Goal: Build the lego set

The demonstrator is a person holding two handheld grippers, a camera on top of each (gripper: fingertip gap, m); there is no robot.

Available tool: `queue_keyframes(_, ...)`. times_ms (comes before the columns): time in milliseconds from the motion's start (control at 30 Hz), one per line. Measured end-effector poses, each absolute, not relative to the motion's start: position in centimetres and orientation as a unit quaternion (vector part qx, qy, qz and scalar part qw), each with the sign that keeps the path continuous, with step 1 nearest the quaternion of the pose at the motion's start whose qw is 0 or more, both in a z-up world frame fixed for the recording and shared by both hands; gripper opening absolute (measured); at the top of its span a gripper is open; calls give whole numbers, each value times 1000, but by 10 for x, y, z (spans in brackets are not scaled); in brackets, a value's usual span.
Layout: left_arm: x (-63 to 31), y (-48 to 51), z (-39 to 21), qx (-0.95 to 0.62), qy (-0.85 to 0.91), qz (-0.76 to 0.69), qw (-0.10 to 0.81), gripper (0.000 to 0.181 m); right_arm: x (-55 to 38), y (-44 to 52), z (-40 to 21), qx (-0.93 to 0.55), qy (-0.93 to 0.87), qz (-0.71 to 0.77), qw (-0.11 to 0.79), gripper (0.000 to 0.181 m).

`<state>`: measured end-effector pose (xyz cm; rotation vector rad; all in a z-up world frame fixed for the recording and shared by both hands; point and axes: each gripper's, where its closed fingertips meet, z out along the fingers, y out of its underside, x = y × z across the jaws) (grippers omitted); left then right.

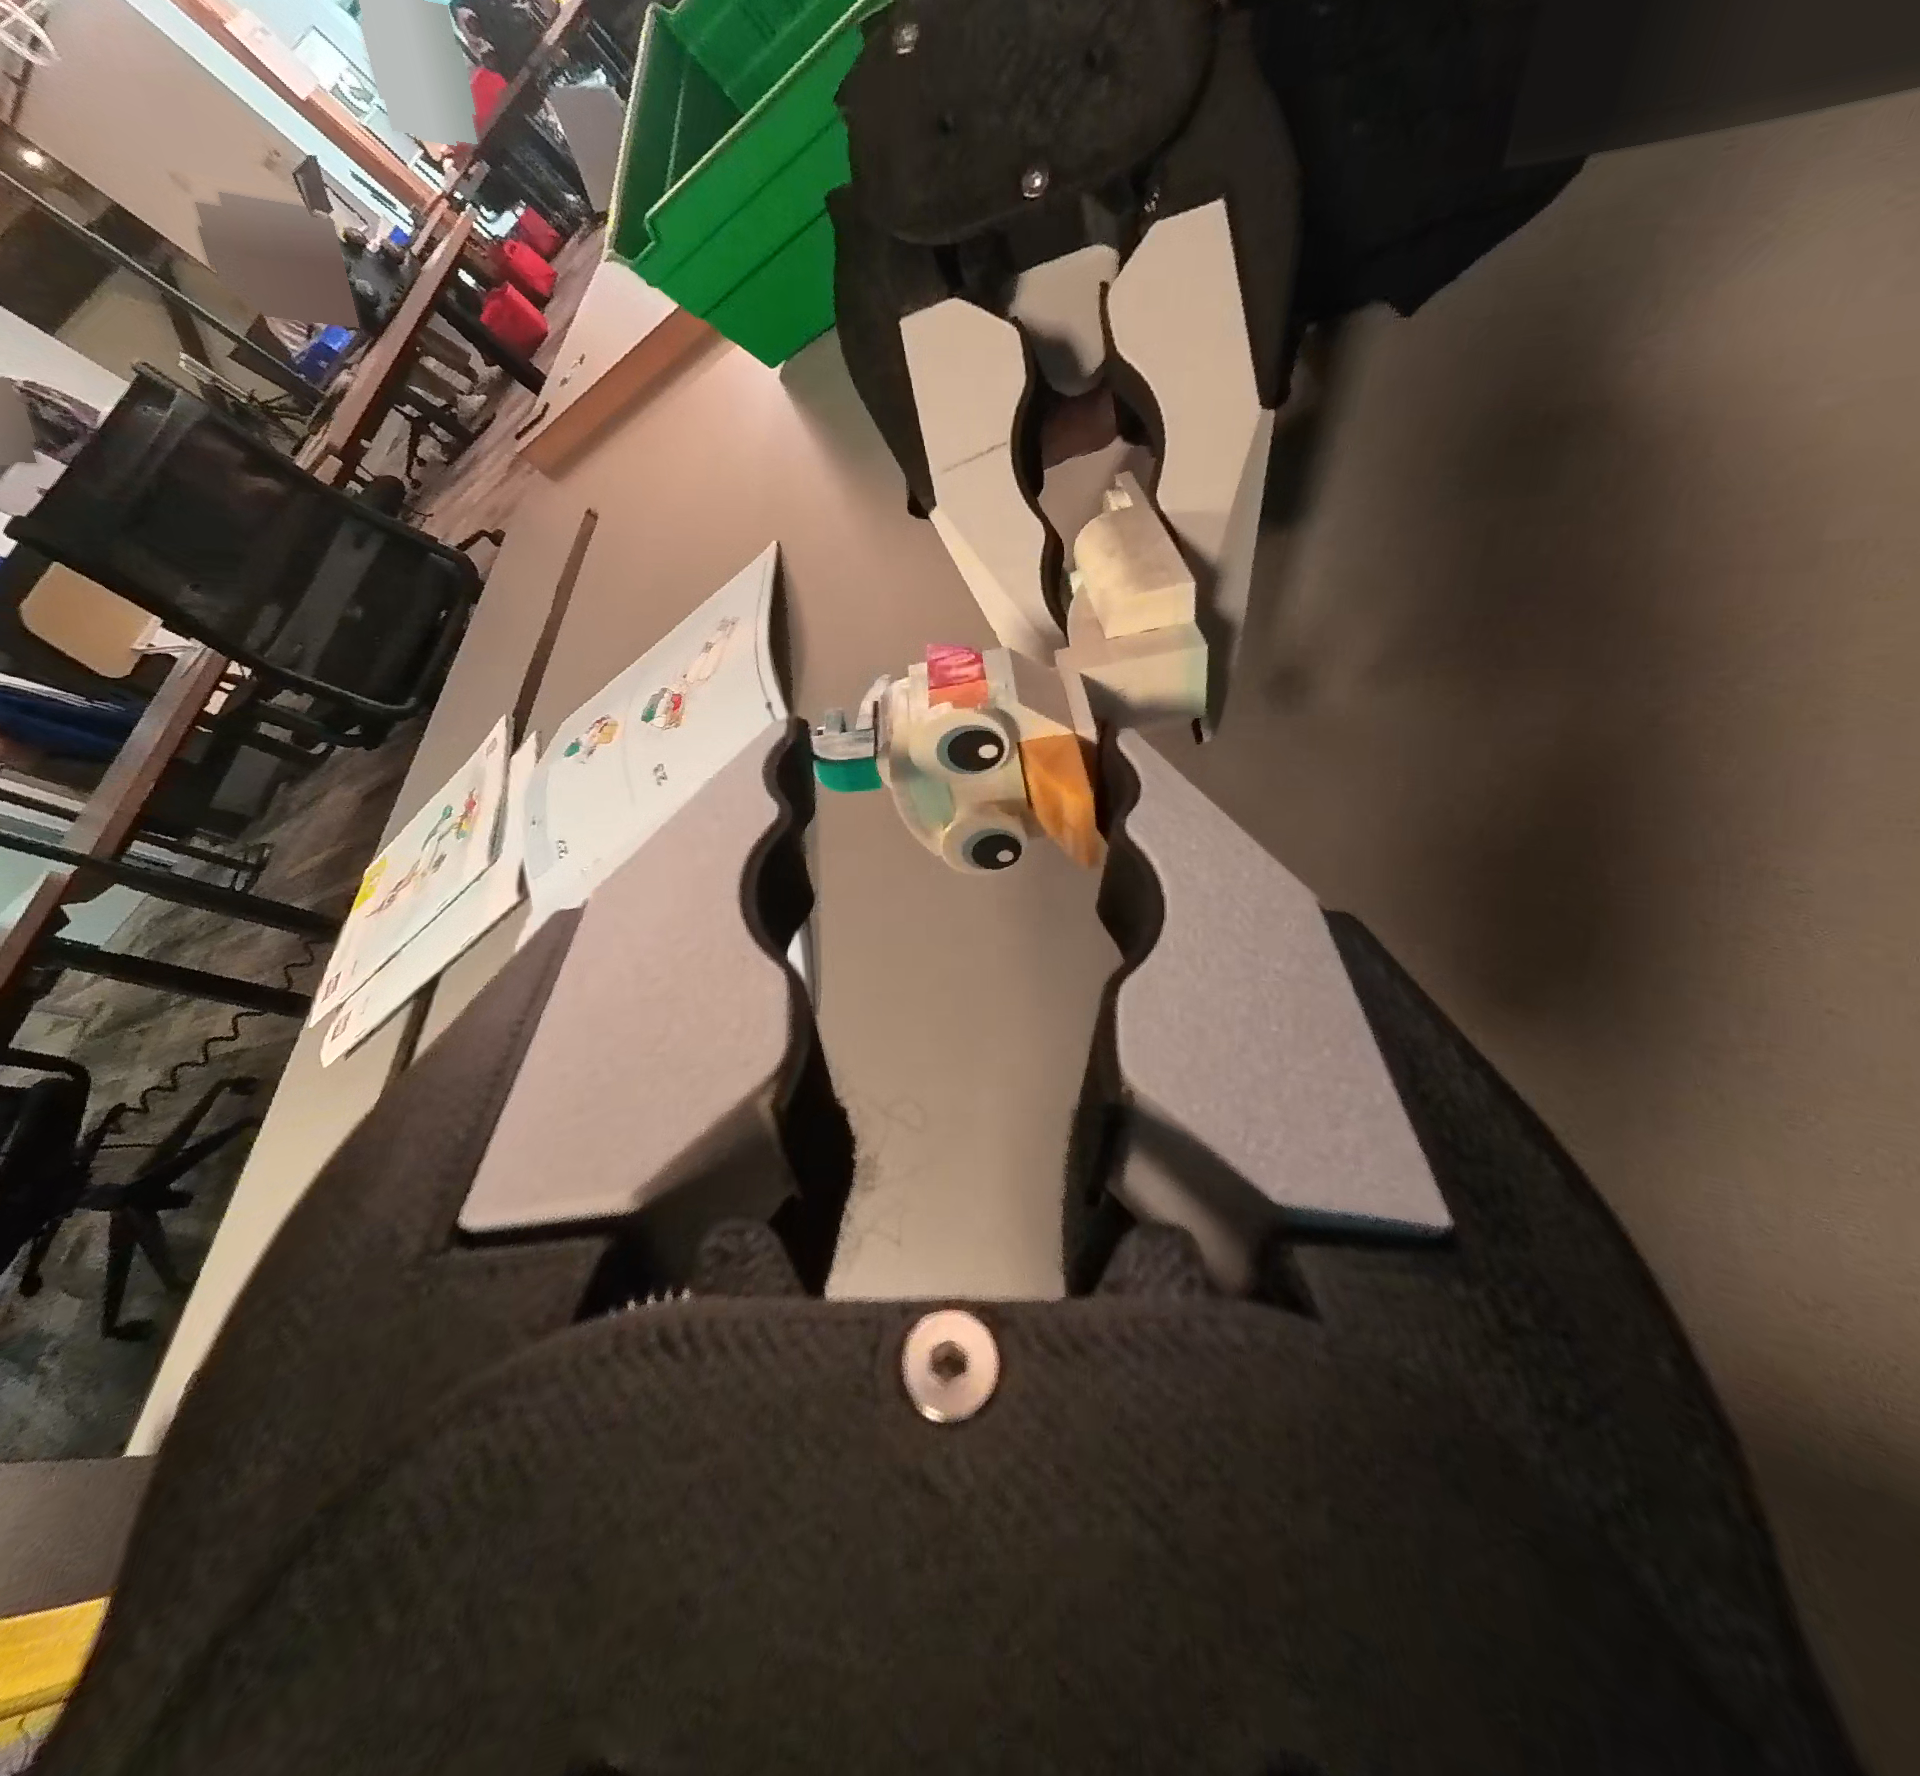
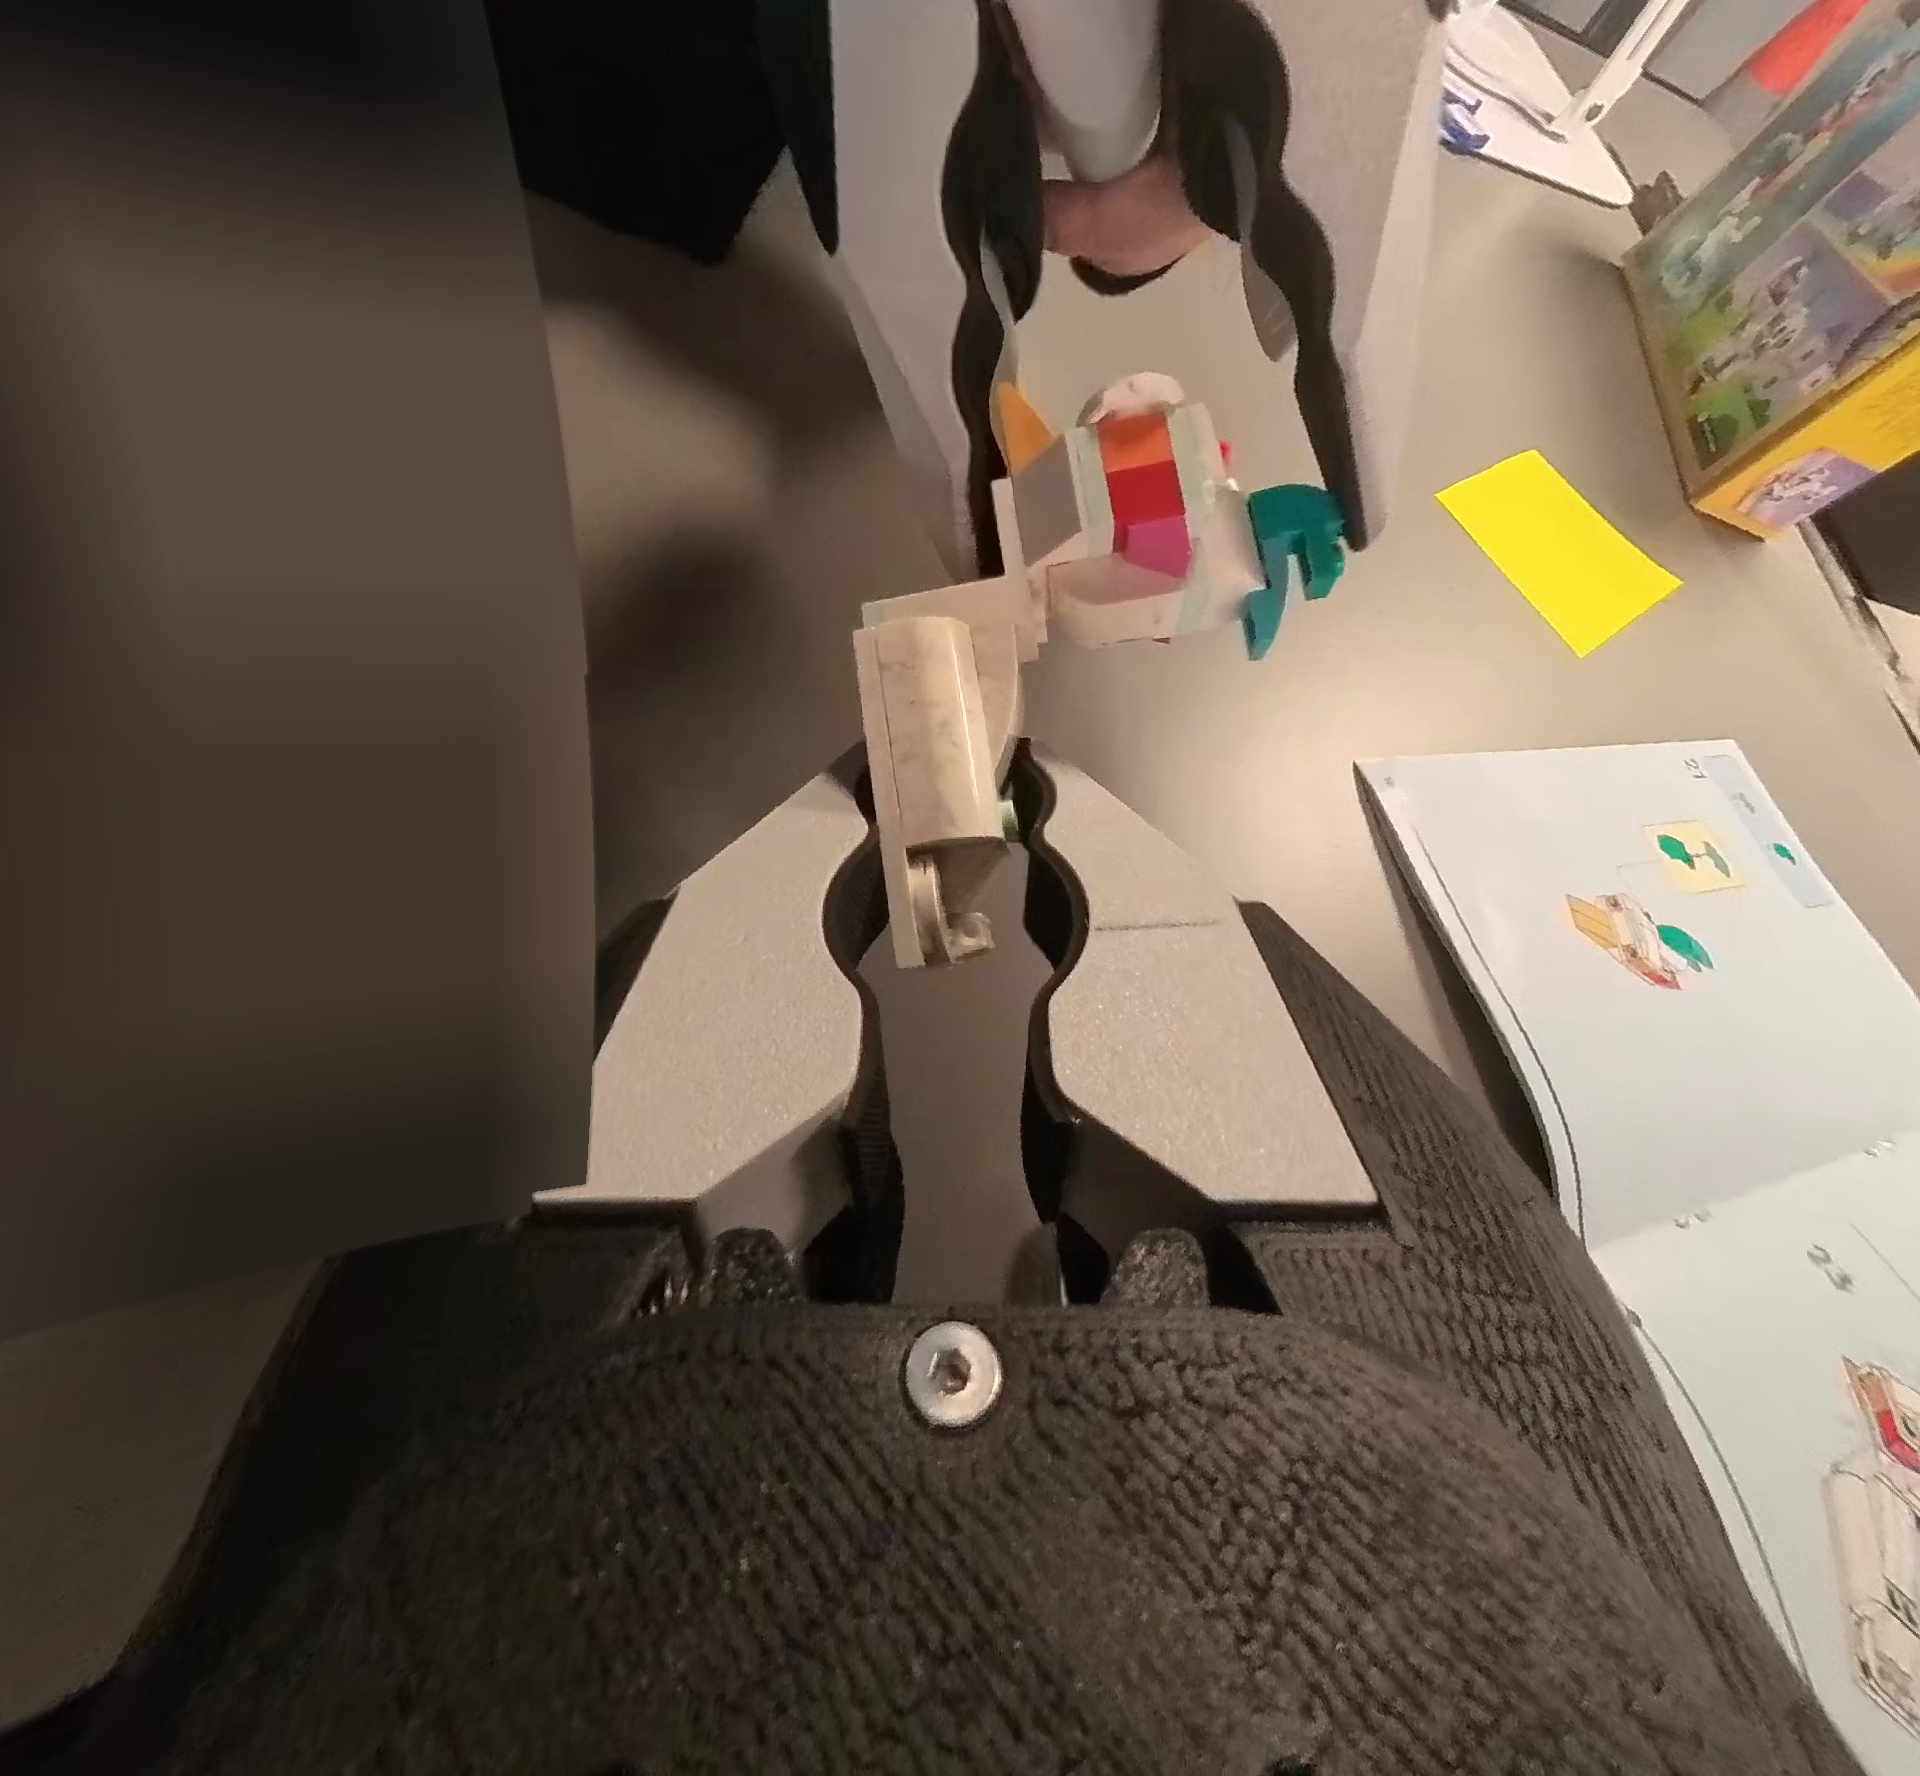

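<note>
A small lego bird [image 1: 971, 770] with two big eyes, an orange beak and a teal tail sits between the tips of my left gripper [image 1: 954, 760], which is shut on it above the grey table [image 1: 665, 438]. In the right wrist view the bird [image 2: 1132, 511] shows red, orange and pink bricks on its back, held by the left gripper [image 2: 1158, 490] coming from the top. My right gripper [image 2: 951, 781] is shut on a white lego assembly [image 2: 935, 739]. Its flat plate meets the bird's side. The right gripper [image 1: 1127, 656] also shows from above in the left wrist view.
An open instruction booklet [image 2: 1662, 999] lies on the table to the right; it also shows in the left wrist view [image 1: 665, 739]. A yellow paper slip [image 2: 1558, 547], the lego box [image 2: 1787, 355] and a white lamp stand [image 2: 1538, 64] are beyond. Green bins [image 1: 748, 168] stand at the table's far end. The gap from one gripper's tips to the other's is roughly 4 cm.
</note>
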<state>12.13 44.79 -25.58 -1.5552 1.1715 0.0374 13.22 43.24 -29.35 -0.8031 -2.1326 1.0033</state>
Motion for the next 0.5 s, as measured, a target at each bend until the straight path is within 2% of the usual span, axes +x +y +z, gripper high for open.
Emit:
queue_keyframes(33, 120, 449, -255, -658, 494, 18, 567, 54, 130, 434, -293, -310, -809, 379, 325, 19)
queue_keyframes(133, 120, 450, -256, -662, 486, 9, 571, 54, 124, 442, -290, -339, -796, 369, 338, 51)
queue_keyframes(167, 120, 450, -257, -663, 487, 7, 569, 54, 122, 444, -289, -344, -794, 365, 344, 56)
queue_keyframes(333, 118, 452, -261, -668, 485, 6, 564, 54, 117, 447, -285, -323, -795, 336, 388, 59)
queue_keyframes(500, 110, 456, -260, -673, 471, 16, 571, 54, 119, 453, -288, -334, -795, 331, 384, 67)
